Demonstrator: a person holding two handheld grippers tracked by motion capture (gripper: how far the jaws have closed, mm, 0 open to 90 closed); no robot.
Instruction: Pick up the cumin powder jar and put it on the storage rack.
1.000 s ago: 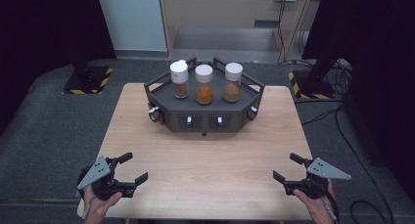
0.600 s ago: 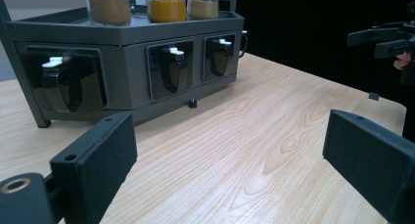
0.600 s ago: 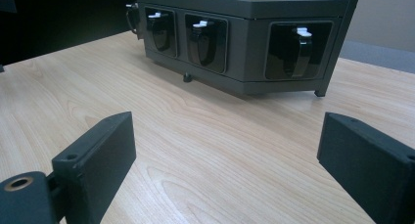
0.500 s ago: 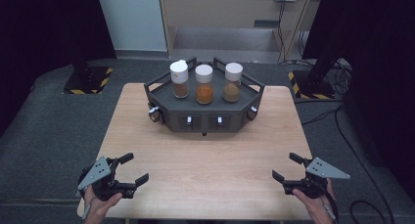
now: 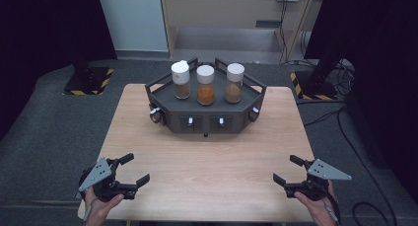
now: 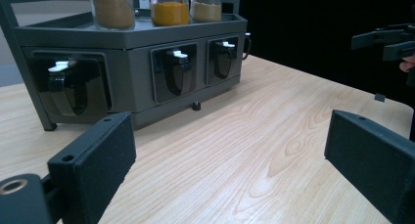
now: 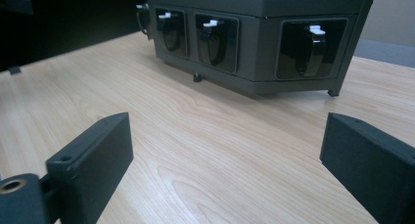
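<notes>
A dark grey hexagonal rack (image 5: 204, 118) stands at the back middle of the wooden table (image 5: 212, 162). On its top stand three white-capped jars of brown and orange powder (image 5: 181, 79) (image 5: 205, 84) (image 5: 234, 83). Small latches sit in recesses on its front faces (image 6: 173, 75) (image 7: 215, 38). My left gripper (image 5: 138, 168) (image 6: 230, 165) rests open at the near left edge, with bare wood between its jaws. My right gripper (image 5: 286, 169) (image 7: 227, 165) is at the near right edge; its jaws have just been opening and hold nothing. Both point toward the rack from well short of it.
In the left gripper view the other gripper (image 6: 386, 40) shows at the far right. Grey carpet surrounds the table. Black stands with yellow-striped bases (image 5: 88, 80) (image 5: 315, 83) stand beyond the back corners. Cables (image 5: 345, 132) trail on the floor at the right.
The right gripper's jaws stand slightly wider than before. Both hands have stayed where they were.
</notes>
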